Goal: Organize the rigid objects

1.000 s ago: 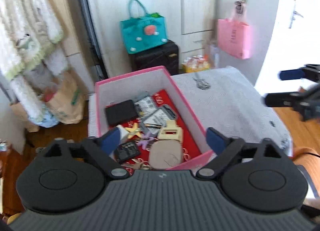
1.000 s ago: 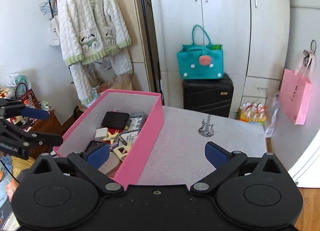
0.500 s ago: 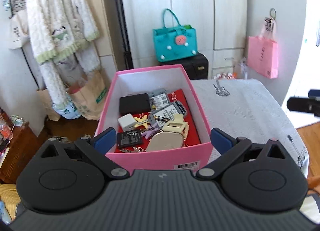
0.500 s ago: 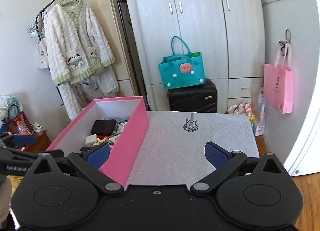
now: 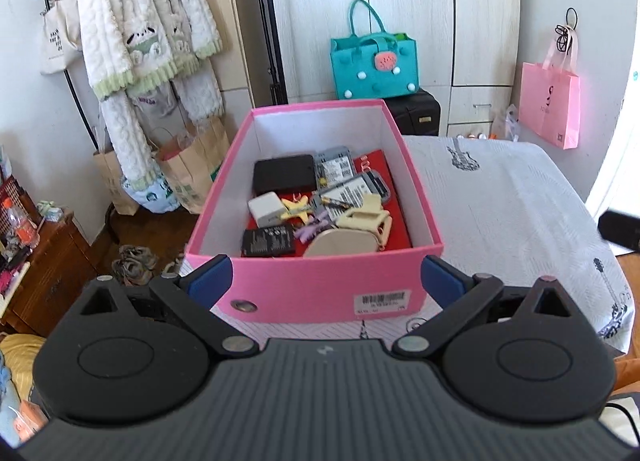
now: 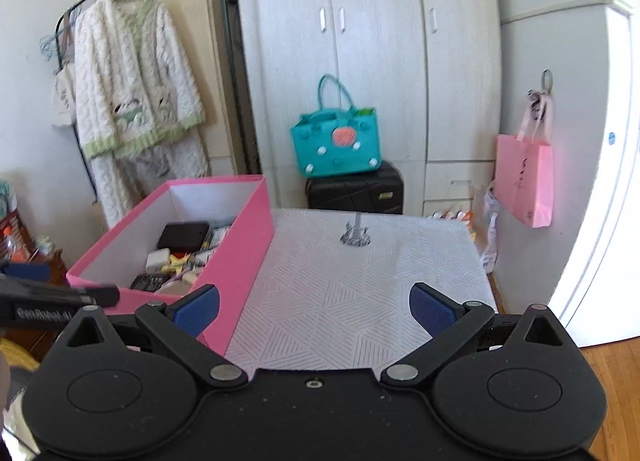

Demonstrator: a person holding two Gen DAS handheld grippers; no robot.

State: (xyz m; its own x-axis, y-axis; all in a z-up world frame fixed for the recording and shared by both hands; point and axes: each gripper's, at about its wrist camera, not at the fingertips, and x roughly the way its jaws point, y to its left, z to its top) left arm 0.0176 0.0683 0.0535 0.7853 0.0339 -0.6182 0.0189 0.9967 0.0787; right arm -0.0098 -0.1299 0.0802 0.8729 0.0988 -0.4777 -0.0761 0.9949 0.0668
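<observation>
The pink box [image 5: 316, 289] sits on the table's left side, full of small things. Both the left gripper [image 5: 326, 281] and right gripper [image 6: 314, 307] are wide open, holding nothing (go in slowly, pick one thing).

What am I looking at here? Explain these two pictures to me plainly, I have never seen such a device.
Each picture comes from a camera mounted on a hand-held clamp; a person carries one in each hand. The black body and two blue-padded jaws at the bottom belong to the clamp itself. The left gripper looks straight at a pink box on a table with a white patterned cloth. The right gripper sees the same box from its right side, with bare cloth ahead. Inside the box lie small items: a black case, a white charger, a beige hair clip, and a black battery. Both pairs of jaws stand wide apart and hold nothing.
</observation>
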